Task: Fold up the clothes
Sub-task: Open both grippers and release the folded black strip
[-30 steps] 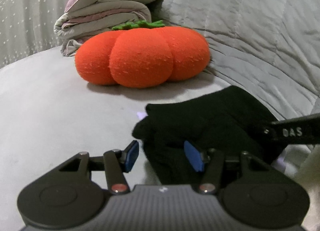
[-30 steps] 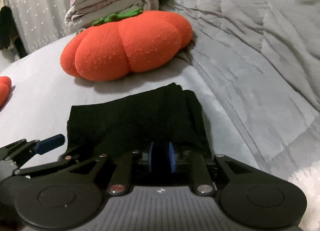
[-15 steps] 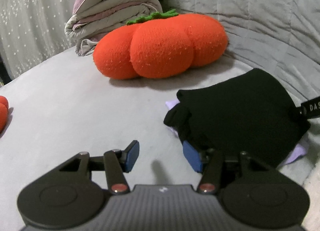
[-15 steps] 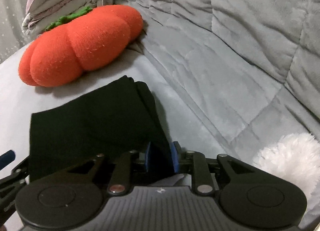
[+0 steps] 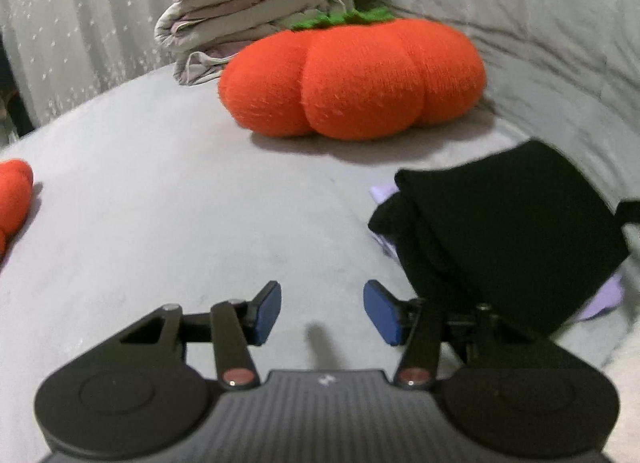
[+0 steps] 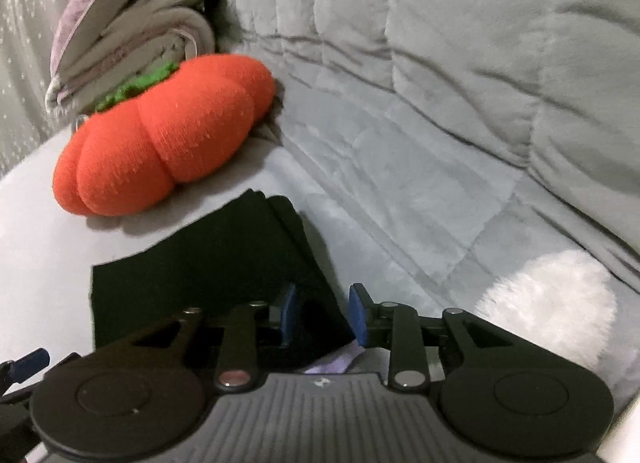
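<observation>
While the black garment (image 5: 512,231) lies folded flat at right of frame atop something lilac (image 5: 604,295), both the left gripper (image 5: 322,311) and right gripper (image 6: 322,315) are released; folding looks complete here.

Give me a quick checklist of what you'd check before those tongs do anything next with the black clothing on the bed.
1. Left tongs open and holding nothing: ok.
2. Right tongs open, no longer gripping the black garment: ok, though its corner lies between the jaws.
3. Garment folded and lying flat: ok; one edge looks bunched.
4. Garment sits on the lilac item beneath it: ok; alignment cannot tell.
5. Orange pumpkin cushion apart from the garment: ok.
6. More clothes waiting to be folded: cannot tell.
</observation>
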Available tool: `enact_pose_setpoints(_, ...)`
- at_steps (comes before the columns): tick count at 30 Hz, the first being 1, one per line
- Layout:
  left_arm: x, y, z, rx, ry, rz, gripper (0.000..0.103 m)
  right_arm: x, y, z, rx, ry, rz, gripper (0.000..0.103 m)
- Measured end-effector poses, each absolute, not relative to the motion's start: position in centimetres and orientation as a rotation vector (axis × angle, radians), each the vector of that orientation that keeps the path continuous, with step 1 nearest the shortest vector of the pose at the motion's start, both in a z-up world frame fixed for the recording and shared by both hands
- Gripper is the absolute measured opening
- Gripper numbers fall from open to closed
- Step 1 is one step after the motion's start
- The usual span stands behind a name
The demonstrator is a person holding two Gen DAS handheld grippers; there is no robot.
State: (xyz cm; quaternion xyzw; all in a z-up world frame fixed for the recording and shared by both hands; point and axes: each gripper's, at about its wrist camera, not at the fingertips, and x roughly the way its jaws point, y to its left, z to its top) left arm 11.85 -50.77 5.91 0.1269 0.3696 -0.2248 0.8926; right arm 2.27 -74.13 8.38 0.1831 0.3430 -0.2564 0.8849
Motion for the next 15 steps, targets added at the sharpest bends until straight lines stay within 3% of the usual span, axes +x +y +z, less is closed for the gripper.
enact_pose_setpoints(2, 11.2, -50.0, 6.9, 0.246, 0.758, -0.487, 0.048, 1.7, -73.2, 8.8, 0.385, 0.701, -0.501, 0.041)
enact_pose_setpoints(13, 6.9, -47.9, 9.3, 0.193, 0.726, -0.528, 0.051, -1.1, -67.4, 10.3, 0.192, 0.691, -0.395, 0.042)
enact_pose_setpoints(14, 6.6, -47.8, 9.5, 0.185, 0.719, -0.531, 0.058, -1.5, -66.8, 10.4, 0.163, 0.687, -0.394, 0.048)
enact_pose_setpoints(15, 6.2, -47.7, 9.6, 0.177, 0.713, -0.535, 0.077, -1.9, -66.2, 10.6, 0.136, 0.683, -0.394, 0.067)
